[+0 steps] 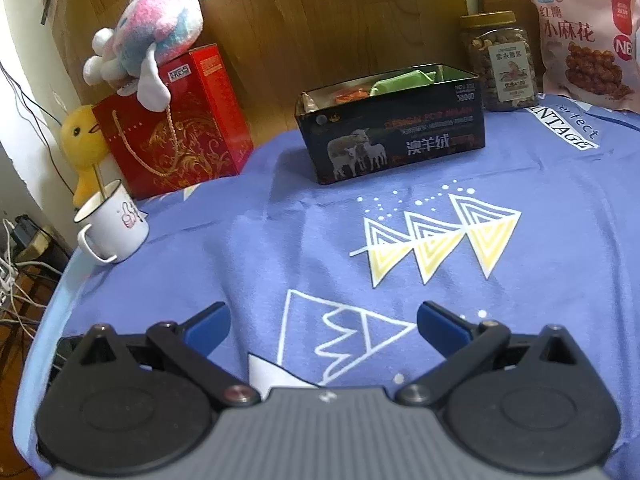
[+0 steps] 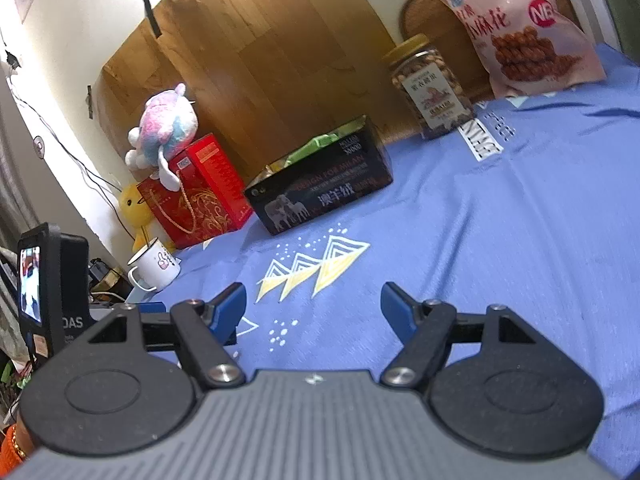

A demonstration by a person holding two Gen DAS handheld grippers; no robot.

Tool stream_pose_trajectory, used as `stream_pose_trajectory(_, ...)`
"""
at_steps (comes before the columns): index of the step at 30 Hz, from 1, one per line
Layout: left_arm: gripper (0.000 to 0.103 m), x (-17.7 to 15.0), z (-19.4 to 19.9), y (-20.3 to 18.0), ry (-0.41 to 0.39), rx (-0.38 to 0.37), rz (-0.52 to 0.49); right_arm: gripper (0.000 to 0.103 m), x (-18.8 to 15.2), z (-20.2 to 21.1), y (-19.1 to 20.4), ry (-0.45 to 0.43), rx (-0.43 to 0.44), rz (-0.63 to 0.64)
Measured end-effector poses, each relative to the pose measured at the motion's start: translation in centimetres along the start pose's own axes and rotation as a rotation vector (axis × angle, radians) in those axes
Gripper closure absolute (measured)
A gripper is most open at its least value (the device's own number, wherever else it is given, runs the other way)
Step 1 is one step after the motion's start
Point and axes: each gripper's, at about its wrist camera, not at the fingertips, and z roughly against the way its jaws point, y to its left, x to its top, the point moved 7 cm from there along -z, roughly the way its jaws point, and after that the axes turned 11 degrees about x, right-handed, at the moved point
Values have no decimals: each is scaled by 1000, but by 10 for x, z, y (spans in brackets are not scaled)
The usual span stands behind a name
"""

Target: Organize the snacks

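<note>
A black open box with sheep printed on its side stands at the back of the blue cloth; green and orange snack packets lie inside it. It also shows in the right wrist view. A nut jar and a pink snack bag stand at the back right. My left gripper is open and empty, low over the cloth in front of the box. My right gripper is open and empty over the cloth.
A red gift bag with a plush toy on top stands at the back left. A white mug and a yellow duck toy sit near the table's left edge. Cables hang beyond that edge.
</note>
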Motion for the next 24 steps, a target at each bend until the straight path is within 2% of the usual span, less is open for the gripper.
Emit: stream_pose_trajectory(24,0,-2,-3,8,10,39,10,27,-2,-1,1,3,6,-5)
